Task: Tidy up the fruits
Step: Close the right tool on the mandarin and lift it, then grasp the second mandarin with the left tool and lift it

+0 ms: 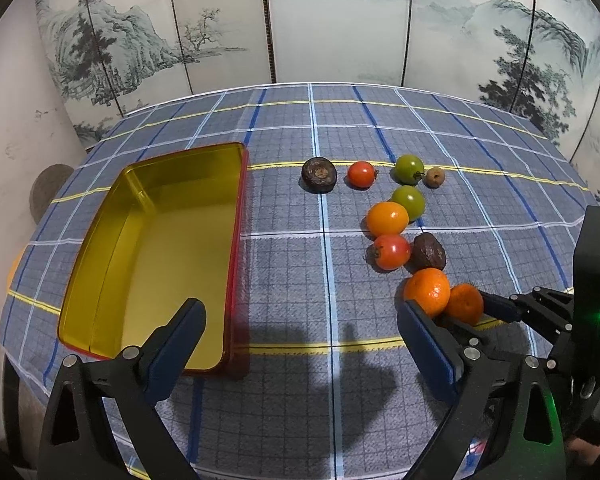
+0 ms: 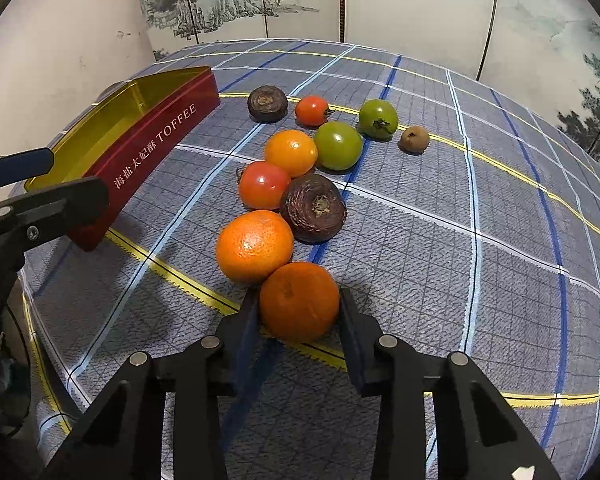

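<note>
My right gripper [image 2: 300, 304] is shut on the nearest mandarin [image 2: 299, 300], which rests on the cloth; the same mandarin [image 1: 465, 303] shows in the left wrist view, held by the right gripper's fingers [image 1: 496, 306]. A second mandarin [image 2: 254, 245] touches it. Beyond lie a dark wrinkled fruit [image 2: 313, 207], a red tomato [image 2: 263, 185], an orange tomato [image 2: 290, 152], two green tomatoes [image 2: 337, 145], another red tomato [image 2: 311, 110], another dark fruit [image 2: 267, 103] and a small brown fruit [image 2: 414, 139]. My left gripper [image 1: 300, 328] is open and empty beside the empty gold-lined red tin [image 1: 236, 240].
The table carries a blue checked cloth [image 1: 324, 380]. The tin, marked TOFFEE [image 2: 152, 148], stands at the left. A painted folding screen [image 1: 300, 20] stands behind the table. The left gripper shows at the left edge of the right wrist view [image 2: 44, 184].
</note>
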